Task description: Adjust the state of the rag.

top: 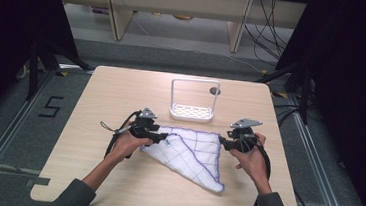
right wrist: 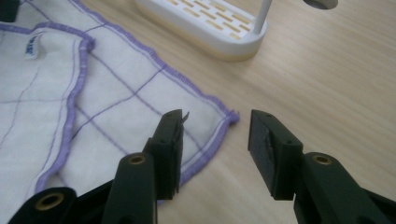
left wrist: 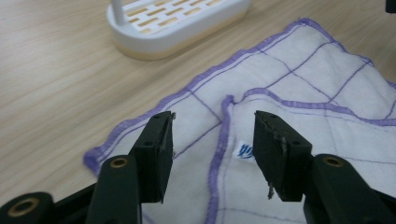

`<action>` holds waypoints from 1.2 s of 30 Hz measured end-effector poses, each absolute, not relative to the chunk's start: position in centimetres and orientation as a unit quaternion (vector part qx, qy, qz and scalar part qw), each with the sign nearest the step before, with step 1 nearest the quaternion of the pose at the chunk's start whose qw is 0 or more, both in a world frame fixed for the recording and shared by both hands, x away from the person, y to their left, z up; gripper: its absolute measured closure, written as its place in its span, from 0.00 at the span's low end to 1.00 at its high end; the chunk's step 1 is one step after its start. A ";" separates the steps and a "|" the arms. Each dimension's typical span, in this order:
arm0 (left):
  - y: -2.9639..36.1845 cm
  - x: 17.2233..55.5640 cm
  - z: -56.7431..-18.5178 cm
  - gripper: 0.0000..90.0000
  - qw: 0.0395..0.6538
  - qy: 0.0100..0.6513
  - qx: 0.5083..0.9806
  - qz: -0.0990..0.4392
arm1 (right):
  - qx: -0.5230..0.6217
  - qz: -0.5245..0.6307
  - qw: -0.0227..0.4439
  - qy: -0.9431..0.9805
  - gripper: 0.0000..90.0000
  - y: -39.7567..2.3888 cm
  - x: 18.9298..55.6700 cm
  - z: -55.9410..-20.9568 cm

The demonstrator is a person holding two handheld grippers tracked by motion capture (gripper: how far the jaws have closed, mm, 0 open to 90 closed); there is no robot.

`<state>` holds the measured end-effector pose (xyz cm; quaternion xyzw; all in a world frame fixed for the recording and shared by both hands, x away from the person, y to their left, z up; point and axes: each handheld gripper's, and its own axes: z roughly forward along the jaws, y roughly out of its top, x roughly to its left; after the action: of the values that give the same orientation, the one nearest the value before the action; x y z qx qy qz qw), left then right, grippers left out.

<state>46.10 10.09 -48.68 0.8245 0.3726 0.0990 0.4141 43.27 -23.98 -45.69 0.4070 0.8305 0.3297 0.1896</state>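
Here both pairs of jaws stand apart with nothing pinched between them. The left gripper [left wrist: 212, 156] hovers just over the cloth's [top: 191, 154] folded-over corner, where a small label [left wrist: 243, 151] lies. The right gripper [right wrist: 215, 149] sits above the opposite corner, cloth edge under its inner jaw and bare table [top: 121, 92] under the other. The cloth lies folded into a triangle between the two hands, its long top edge running from one gripper to the other, its point toward the person. Both hands are about equally near. A white rack [top: 193, 104] stands just beyond.
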 end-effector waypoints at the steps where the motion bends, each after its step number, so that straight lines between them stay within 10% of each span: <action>1: 9.7 46.2 -48.7 0.53 0.412 0.371 0.827 0.095 | 0.413 0.331 0.181 0.829 0.62 -24.2 42.8 -45.7; 7: 7.2 46.6 -49.5 0.57 0.394 0.354 0.845 0.071 | 0.419 0.338 0.166 0.826 0.62 -25.6 41.6 -46.2; 13: 7.4 45.9 -49.4 0.97 0.393 0.326 0.857 0.072 | 0.423 0.337 0.161 0.826 0.62 -25.5 41.4 -46.5; 26: 14.0 35.5 -46.6 0.98 0.487 0.278 0.823 0.094 | 0.400 0.353 0.159 0.831 0.63 -25.0 39.5 -45.5; 36: 17.8 30.5 -50.8 0.92 0.450 0.281 0.846 0.059 | 0.405 0.343 0.143 0.835 0.63 -24.3 38.6 -46.0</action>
<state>30.54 17.78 -50.76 0.8457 0.2809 0.0592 0.4499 38.60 -24.28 -45.96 0.4054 0.8352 0.3431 0.1430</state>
